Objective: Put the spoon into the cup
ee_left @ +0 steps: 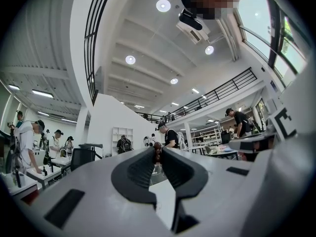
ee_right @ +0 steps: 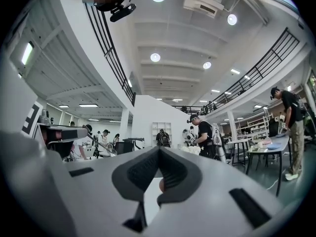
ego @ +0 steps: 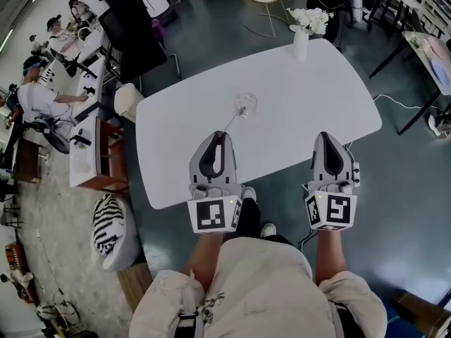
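Observation:
A small clear cup (ego: 246, 103) stands near the middle of the white table (ego: 310, 97). A thin spoon (ego: 233, 122) slants from the cup's rim back to my left gripper (ego: 220, 135), which is shut on its handle end. I cannot tell whether the spoon's bowl sits inside the cup. In the left gripper view a small brownish piece of the spoon (ee_left: 157, 155) shows pinched between the tips of the left gripper (ee_left: 157, 151). My right gripper (ego: 325, 137) hovers over the table's near right part, shut and empty; the right gripper (ee_right: 158, 150) shows its pads meeting.
A white vase (ego: 301, 42) of white flowers (ego: 311, 18) stands at the table's far edge. The table's near edge (ego: 211, 197) runs just under both grippers. Desks with seated people (ego: 42, 97) lie to the left, and a striped cushion (ego: 107, 224) is on the floor.

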The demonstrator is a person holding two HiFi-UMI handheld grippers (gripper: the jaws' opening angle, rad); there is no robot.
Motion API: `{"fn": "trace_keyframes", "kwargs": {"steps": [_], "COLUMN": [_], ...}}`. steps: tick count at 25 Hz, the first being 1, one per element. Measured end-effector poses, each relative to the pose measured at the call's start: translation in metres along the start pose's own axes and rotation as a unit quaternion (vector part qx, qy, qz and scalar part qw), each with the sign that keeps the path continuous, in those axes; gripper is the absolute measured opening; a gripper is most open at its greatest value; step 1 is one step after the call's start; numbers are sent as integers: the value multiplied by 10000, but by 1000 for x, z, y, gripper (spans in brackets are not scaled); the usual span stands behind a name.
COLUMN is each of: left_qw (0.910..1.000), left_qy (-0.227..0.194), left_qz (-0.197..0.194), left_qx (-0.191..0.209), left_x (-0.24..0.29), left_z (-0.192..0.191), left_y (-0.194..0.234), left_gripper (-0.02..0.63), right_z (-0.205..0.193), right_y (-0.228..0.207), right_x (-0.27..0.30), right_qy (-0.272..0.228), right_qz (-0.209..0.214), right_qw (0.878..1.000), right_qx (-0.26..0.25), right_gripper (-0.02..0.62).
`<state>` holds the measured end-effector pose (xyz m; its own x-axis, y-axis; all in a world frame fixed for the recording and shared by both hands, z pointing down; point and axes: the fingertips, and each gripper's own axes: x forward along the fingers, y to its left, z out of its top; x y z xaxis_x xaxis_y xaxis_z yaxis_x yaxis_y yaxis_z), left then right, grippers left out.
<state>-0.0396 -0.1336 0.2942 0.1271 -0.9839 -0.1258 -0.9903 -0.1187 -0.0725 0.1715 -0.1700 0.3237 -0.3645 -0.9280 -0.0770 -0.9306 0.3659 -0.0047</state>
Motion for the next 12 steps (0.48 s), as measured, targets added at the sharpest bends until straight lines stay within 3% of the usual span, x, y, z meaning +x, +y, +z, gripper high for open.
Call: {"fn": "trace_keyframes", "kwargs": {"steps": [12], "left_qw": [9995], "left_qy": [144], "left_qz": [-175], "left_qx": [-215], "left_x": [89], "left_z": [-40], "left_y": [43], "left_gripper": [43], "right_z": [-18], "right_y": [3], "right_x": [98], "right_qy": [157], "right_qz": [-38], "right_qw": [9996], "right_qx": [-235], "right_gripper": [-12]}}
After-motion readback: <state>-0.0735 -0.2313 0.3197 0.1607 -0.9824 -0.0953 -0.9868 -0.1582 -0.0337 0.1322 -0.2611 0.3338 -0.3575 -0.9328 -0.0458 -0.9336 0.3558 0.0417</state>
